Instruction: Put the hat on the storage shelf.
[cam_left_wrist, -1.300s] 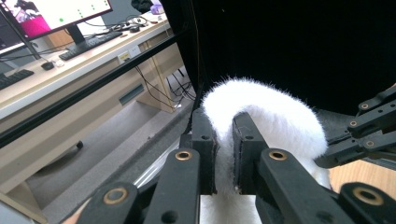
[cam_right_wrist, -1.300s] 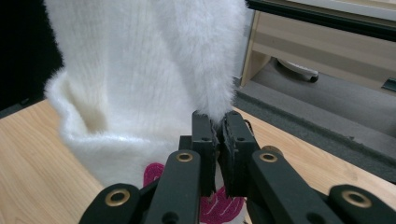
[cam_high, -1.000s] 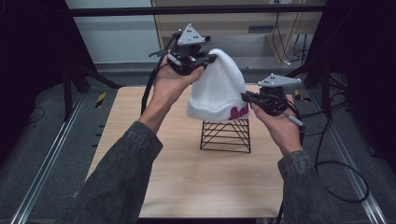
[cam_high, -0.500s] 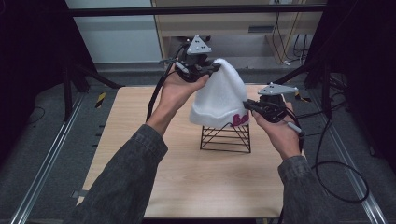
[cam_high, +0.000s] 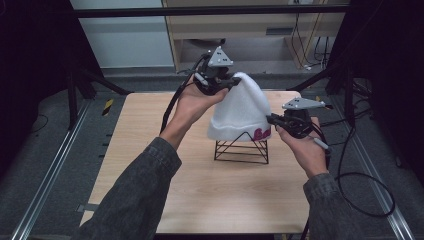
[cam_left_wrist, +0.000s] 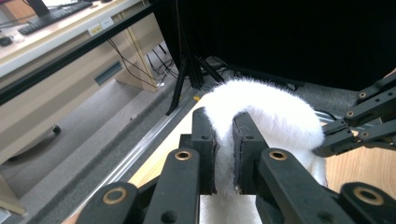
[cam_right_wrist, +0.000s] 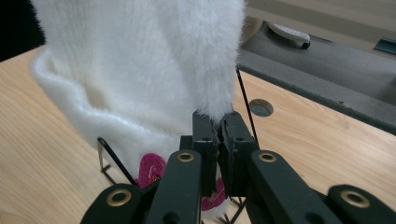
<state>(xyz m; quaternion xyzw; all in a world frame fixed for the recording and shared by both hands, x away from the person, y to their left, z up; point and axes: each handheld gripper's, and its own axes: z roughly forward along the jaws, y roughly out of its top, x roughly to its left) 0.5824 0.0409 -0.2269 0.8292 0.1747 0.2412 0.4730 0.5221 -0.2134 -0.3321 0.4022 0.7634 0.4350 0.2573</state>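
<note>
While the fluffy white knitted hat (cam_high: 240, 112) sits draped over the black wire pyramid stand (cam_high: 241, 149) near the far middle of the pale wooden table (cam_high: 150, 150), the high view leaves bare board on every side, widest toward the near edge. The left gripper (cam_high: 231, 82) pinches the hat's peak; the right gripper (cam_high: 270, 119) pinches its brim by a pink embroidered patch (cam_high: 261, 133).

Seen from the left gripper view, that gripper (cam_left_wrist: 225, 140) has its black jaws clamped on a fold of furry pile, the table's edge and a grey floor beyond.

Looking along the right gripper (cam_right_wrist: 219, 128), jaws press shut on the soft ribbed brim; thin wire legs show beneath, smooth wood grain around.
</note>
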